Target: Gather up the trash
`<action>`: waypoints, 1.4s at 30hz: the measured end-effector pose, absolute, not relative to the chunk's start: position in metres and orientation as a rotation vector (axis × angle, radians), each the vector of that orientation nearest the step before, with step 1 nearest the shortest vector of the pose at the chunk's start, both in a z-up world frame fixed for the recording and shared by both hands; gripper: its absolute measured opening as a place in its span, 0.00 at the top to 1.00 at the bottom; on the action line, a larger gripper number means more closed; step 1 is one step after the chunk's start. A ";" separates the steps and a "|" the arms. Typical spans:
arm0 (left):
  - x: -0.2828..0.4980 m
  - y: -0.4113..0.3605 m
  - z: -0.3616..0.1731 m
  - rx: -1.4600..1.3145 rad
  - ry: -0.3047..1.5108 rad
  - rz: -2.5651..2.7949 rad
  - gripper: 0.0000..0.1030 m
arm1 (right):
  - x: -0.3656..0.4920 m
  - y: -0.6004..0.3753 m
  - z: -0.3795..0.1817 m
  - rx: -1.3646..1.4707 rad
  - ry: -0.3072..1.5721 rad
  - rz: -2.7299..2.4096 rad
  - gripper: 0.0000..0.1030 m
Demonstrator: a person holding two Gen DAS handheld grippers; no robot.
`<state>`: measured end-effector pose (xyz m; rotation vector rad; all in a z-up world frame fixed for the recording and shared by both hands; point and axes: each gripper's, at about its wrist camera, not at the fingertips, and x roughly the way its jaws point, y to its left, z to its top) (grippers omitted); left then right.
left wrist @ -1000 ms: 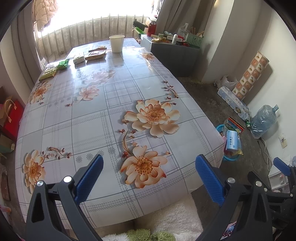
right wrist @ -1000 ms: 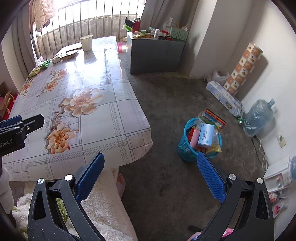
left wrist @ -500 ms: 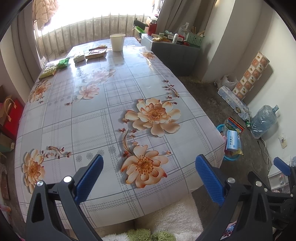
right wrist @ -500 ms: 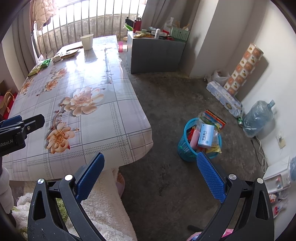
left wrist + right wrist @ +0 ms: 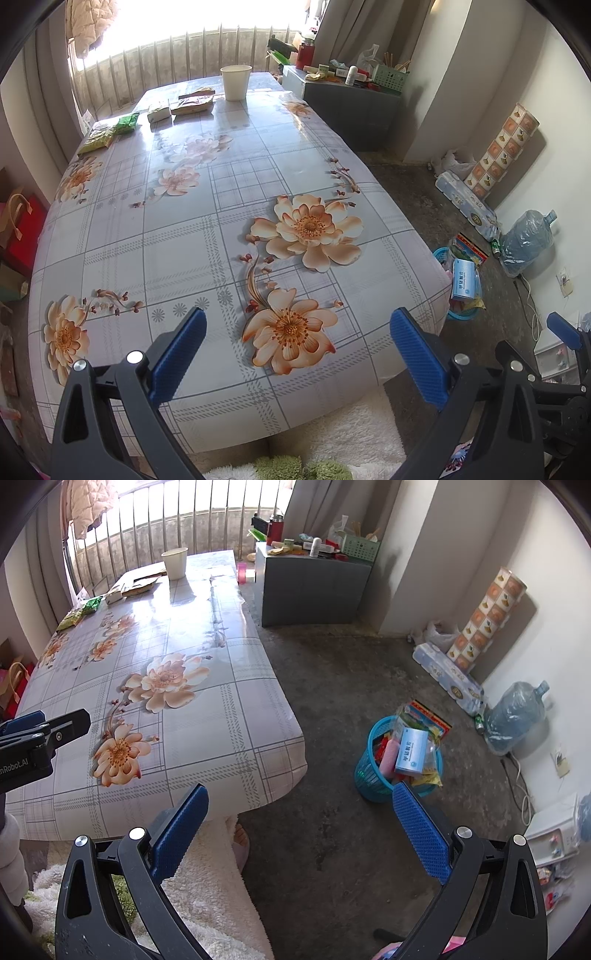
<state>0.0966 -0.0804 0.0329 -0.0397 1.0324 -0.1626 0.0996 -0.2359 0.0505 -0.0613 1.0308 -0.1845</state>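
Several wrappers: your trash lies at the far end of the table [image 5: 177, 251], by the window. You have two green packets [image 5: 110, 133] near the left edge, a pale packet [image 5: 159, 112] and a tan one [image 5: 192, 106] just beside it.
Cup: a white paper cup [image 5: 236, 83] stands upright past the tan packet, close to it; from here you cannot tell whether it holds anything.
Bin: your blue basket [image 5: 369, 771] sits on the concrete floor to the right of the table, well apart from the wrappers. It is heaped, with a blue-and-white box [image 5: 410, 751] on top.
Left tongs: your left gripper [image 5: 295, 354] hangs over the near end of the table, above the printed flowers, blue pads spread wide with nothing between them.
Right tongs: your right gripper [image 5: 299, 834] points at the floor between table corner and basket, pads wide apart and empty too.
Around you: a grey cabinet [image 5: 310, 590] cluttered on top stands beyond the table, and a water jug [image 5: 517, 716] rests by the right wall.
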 end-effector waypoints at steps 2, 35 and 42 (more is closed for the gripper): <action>0.097 -0.080 0.033 -0.041 1.032 -0.163 0.05 | 0.100 -0.236 0.051 -0.061 1.031 -0.186 0.07; 0.097 -0.082 0.032 -0.038 1.032 -0.164 0.05 | 0.101 -0.240 0.050 -0.067 1.028 -0.181 0.07; 0.096 -0.082 0.031 -0.038 1.033 -0.164 0.05 | 0.101 -0.238 0.050 -0.067 1.028 -0.179 0.07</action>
